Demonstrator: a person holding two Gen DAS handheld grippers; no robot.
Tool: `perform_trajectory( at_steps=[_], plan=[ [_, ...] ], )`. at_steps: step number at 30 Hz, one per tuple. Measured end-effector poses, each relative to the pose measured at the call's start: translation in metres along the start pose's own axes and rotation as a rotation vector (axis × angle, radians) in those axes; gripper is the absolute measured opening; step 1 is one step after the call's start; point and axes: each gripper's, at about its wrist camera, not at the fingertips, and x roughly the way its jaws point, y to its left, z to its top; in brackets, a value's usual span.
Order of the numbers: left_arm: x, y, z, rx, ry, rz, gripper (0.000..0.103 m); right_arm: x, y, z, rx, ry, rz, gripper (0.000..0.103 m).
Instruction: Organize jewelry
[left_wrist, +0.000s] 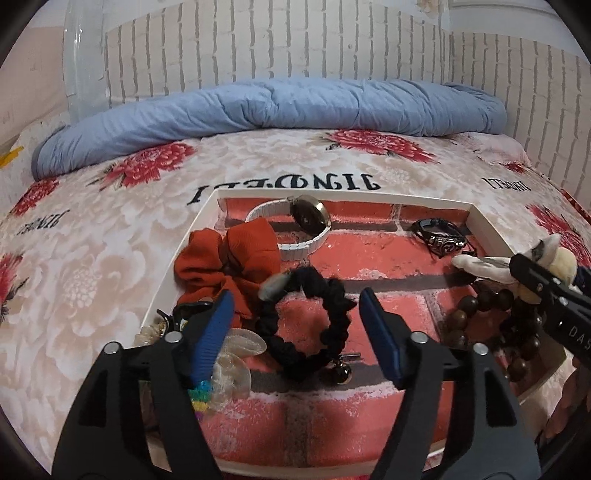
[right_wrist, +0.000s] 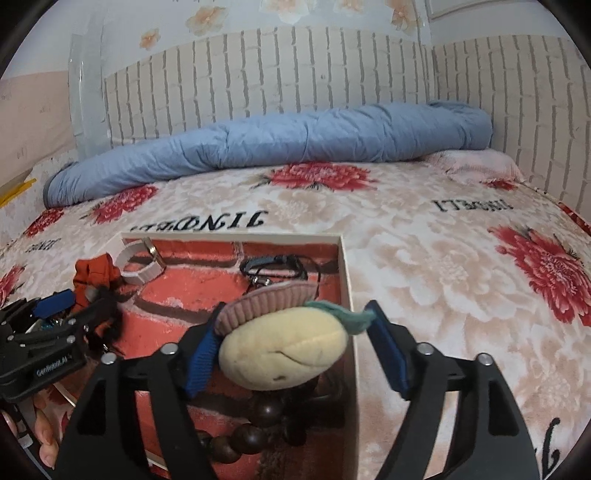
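Note:
A white-rimmed tray (left_wrist: 487, 229) with a red brick-print floor lies on the bed. In it are an orange scrunchie (left_wrist: 229, 258), a black scrunchie (left_wrist: 306, 325), a white-strap watch (left_wrist: 295, 225), a black bracelet (left_wrist: 437, 236), dark wooden beads (left_wrist: 491, 325) and clear hair clips (left_wrist: 236, 365). My left gripper (left_wrist: 297, 332) is open, its jaws either side of the black scrunchie. My right gripper (right_wrist: 291, 350) is open around a cream plush charm (right_wrist: 280, 350) with a pink ribbed cap, above the beads (right_wrist: 243, 435). The charm touches the left pad; there is a gap at the right pad.
The floral bedspread (right_wrist: 443, 266) surrounds the tray. A rolled blue quilt (left_wrist: 277, 107) lies along the brick-pattern wall behind. The left gripper shows in the right wrist view (right_wrist: 55, 325) at the tray's left side.

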Motion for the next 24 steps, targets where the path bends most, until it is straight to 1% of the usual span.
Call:
perform_trajectory(
  at_steps=[1, 2, 3, 5, 6, 7, 8, 13, 19, 24],
  plan=[
    [-0.003, 0.000, 0.000, 0.003, -0.008, -0.001, 0.072, -0.004, -0.001, 0.001, 0.004, -0.016, -0.001, 0.081],
    [-0.008, -0.001, -0.001, 0.006, -0.020, -0.004, 0.076, -0.008, -0.003, 0.002, 0.007, -0.029, -0.001, 0.083],
    [-0.011, -0.001, -0.001, 0.009, -0.028, -0.003, 0.082, -0.010, -0.004, 0.003, 0.010, -0.040, -0.002, 0.084],
    [-0.020, -0.003, -0.003, 0.019, -0.056, 0.016, 0.092, -0.015, -0.006, 0.004, 0.012, -0.053, -0.007, 0.084],
    [-0.024, -0.005, -0.004, 0.026, -0.065, 0.017, 0.094, -0.017, -0.007, 0.004, 0.011, -0.056, -0.008, 0.086],
    [-0.027, -0.006, -0.005, 0.031, -0.068, 0.016, 0.094, -0.018, -0.007, 0.004, 0.010, -0.057, -0.009, 0.089],
    [-0.030, -0.007, -0.007, 0.034, -0.070, 0.014, 0.094, -0.021, -0.007, 0.004, 0.010, -0.061, -0.007, 0.090],
    [-0.047, -0.010, -0.018, 0.051, -0.081, 0.051, 0.097, -0.042, -0.008, 0.001, 0.009, -0.082, 0.002, 0.093],
    [-0.084, 0.003, -0.031, -0.011, -0.087, 0.046, 0.098, -0.081, -0.008, -0.007, 0.002, -0.097, 0.046, 0.093],
    [-0.119, 0.010, -0.052, -0.012, -0.095, 0.114, 0.098, -0.114, -0.005, -0.026, -0.031, -0.087, 0.067, 0.093]
  ],
)
